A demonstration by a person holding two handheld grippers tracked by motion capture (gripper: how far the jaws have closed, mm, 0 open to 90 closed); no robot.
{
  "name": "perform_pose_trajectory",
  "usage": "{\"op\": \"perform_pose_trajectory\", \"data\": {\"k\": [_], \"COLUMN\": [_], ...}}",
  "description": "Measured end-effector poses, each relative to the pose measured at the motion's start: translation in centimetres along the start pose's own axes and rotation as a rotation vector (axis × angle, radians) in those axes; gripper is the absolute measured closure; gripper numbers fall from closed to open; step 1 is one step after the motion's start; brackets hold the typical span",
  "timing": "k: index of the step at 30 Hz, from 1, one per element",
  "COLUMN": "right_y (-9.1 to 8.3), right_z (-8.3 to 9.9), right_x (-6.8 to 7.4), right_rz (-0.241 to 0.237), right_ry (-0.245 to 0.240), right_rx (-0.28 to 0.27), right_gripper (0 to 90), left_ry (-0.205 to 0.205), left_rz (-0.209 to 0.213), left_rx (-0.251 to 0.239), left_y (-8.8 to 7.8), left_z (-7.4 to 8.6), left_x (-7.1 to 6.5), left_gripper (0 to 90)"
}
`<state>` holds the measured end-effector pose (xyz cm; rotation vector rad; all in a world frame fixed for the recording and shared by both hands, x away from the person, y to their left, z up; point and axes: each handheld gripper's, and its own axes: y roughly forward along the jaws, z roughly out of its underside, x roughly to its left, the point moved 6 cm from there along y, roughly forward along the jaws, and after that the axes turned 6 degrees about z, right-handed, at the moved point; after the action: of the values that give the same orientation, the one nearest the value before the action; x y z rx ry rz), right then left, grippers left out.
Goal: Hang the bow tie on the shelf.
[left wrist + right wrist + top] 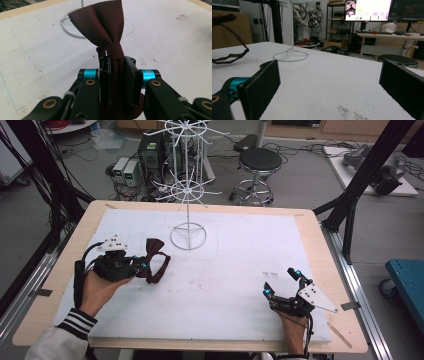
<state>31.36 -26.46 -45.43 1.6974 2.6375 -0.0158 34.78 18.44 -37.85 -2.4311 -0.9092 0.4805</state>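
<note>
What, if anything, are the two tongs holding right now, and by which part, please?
The left tongs are shut on the dark red bow tie, gripping one wing just beside its centre knot. The right tongs stand open, holding nothing.

A black stool [258, 159] stands on the grey floor [300, 180] beyond the table [75, 250].

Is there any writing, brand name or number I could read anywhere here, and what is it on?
No text here can be read.
Monitor behind the table: lines of text on a bright window, too small and blurred to read.
Dark marks on the white table cover near the right gripper: smudged, not legible.
Dark red bow tie in the left gripper: no label visible.
</note>
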Motion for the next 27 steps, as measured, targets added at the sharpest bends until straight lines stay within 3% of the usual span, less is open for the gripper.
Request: {"op": "perform_pose_trajectory", "data": {"k": [14,21,27], "right_y": [0.0,0.0,0.0], "right_z": [0.0,0.0,0.0], "right_x": [0.0,0.0,0.0], "right_rz": [0.001,-0.002,-0.001], "right_ry": [-0.002,-0.004,-0.005], "right_rx": [0.0,0.0,0.0], "right_gripper": [2.7,2.7,2.7], "left_ry": [-0.016,0.005,0.008], "left_rz": [-0.067,-0.095,-0.094], "left_rx": [-0.086,-0.097,-0.109], "left_y": [-1.2,-1.5,-1.4], "left_z": [-3.3,-5.1,-6.6], "left_x": [2.0,3.1,3.8], "left_gripper": [76.2,76.2,76.2]}}
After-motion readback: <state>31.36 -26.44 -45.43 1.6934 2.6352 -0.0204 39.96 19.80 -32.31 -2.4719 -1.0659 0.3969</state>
